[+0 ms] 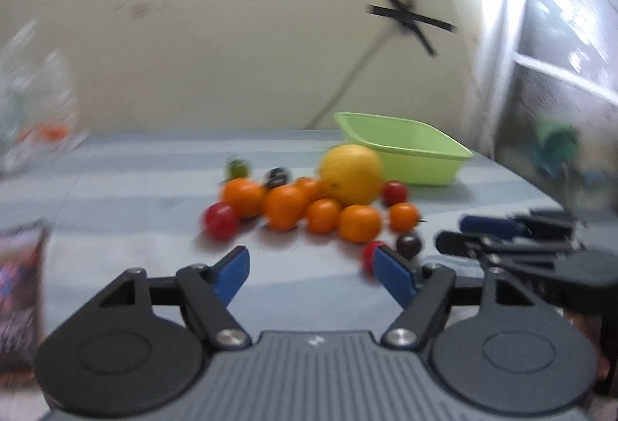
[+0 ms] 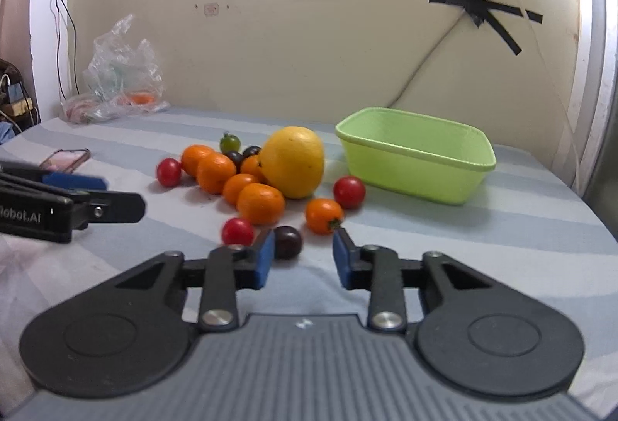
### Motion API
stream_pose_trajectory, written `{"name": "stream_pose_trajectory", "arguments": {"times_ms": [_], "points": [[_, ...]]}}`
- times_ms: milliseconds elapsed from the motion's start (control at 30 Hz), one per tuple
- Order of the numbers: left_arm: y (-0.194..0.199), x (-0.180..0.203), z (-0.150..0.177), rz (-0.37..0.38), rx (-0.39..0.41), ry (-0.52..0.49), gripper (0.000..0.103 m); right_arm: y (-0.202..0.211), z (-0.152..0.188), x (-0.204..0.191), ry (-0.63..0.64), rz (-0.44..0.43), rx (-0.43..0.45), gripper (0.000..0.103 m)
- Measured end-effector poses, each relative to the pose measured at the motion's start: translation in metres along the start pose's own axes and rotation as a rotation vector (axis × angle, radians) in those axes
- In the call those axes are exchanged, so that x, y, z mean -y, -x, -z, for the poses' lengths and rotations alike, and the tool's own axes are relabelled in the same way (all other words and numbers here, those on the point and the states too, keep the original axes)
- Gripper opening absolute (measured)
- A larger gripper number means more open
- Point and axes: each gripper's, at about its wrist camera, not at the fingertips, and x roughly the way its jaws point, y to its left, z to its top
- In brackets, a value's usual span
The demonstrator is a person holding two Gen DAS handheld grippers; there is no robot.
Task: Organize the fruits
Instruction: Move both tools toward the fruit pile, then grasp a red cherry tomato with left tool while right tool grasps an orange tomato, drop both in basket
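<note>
Right now both tools are hovering with jaws spread and empty: the right gripper [image 2: 303, 255] is lining up on the dark plum [image 2: 287, 241] at the bed's near edge, the left gripper [image 1: 311, 276] waiting beside. Best centring the pads, since round fruit probably rolls; the green tub [image 2: 415, 166] is sitting toward the far right corner.

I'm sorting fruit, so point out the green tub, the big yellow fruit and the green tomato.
green tub [image 2: 409, 170], right wrist view, front wall.
big yellow fruit [image 2: 292, 161], right wrist view, middle.
green tomato [image 2: 230, 142], right wrist view, middle.
</note>
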Motion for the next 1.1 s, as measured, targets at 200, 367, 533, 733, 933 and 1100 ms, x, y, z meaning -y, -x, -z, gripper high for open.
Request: {"name": "stream_pose_trajectory", "arguments": {"times_ms": [200, 367, 533, 733, 933, 1100], "points": [[-0.033, 0.026, -0.003, 0.074, -0.054, -0.036, 0.056, -0.015, -0.015, 0.035, -0.084, -0.053, -0.043, 0.029], [-0.043, 0.027, 0.000, 0.082, -0.065, -0.038, 0.048, -0.034, -0.021, 0.047, -0.129, -0.114, -0.074, 0.029], [-0.050, 0.030, 0.001, 0.093, -0.102, -0.059, 0.041, -0.053, -0.023, 0.051, -0.164, -0.182, -0.115, 0.031], [-0.055, 0.034, 0.004, 0.095, -0.103, -0.080, 0.025, -0.066, -0.023, 0.050, -0.154, -0.214, -0.134, 0.032], [-0.041, 0.027, 0.000, 0.119, -0.086, -0.033, 0.025, -0.062, -0.016, 0.051, -0.143, -0.231, -0.143, 0.031], [-0.034, 0.031, -0.045, 0.186, 0.009, -0.055, 0.025, -0.031, -0.028, 0.065, -0.114, -0.167, 0.038, 0.030]]}}
